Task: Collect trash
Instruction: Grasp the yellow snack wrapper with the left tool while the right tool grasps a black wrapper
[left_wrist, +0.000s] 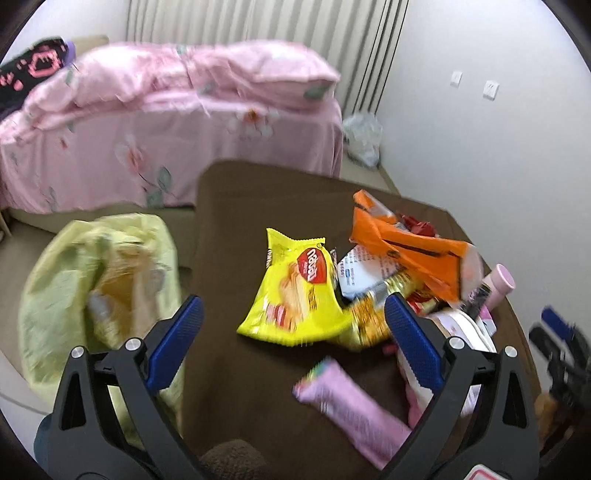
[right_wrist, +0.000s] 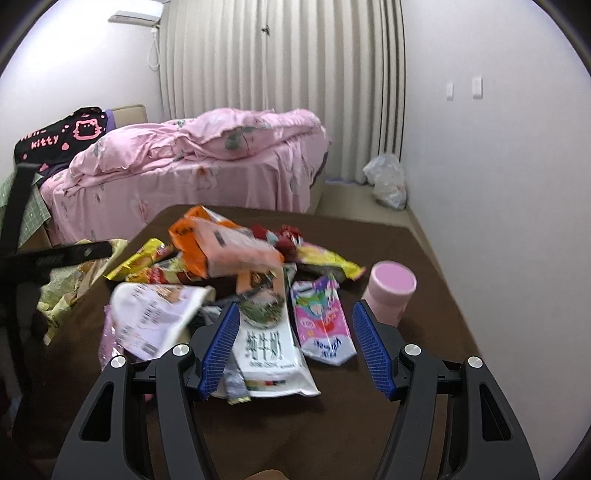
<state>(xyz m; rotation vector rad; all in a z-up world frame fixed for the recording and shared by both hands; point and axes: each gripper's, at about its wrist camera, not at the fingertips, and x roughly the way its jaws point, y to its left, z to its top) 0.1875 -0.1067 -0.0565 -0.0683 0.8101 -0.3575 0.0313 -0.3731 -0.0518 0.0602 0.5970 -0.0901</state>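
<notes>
We are in a home bedroom. A bed (right_wrist: 207, 177) with a rumpled pink floral duvet (right_wrist: 229, 136) stands against pleated curtains (right_wrist: 280, 62). A black Hello Kitty cushion (right_wrist: 62, 138) leans at its head, an air conditioner (right_wrist: 135, 16) hangs high on the wall, and light switches (right_wrist: 463, 88) sit on the white side wall.

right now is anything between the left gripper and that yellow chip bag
Nothing visible. The left gripper is open and the yellow chip bag lies on the brown table straight ahead between its fingers. A gold wrapper touches the bag's right edge, beside the right-hand finger.
</notes>
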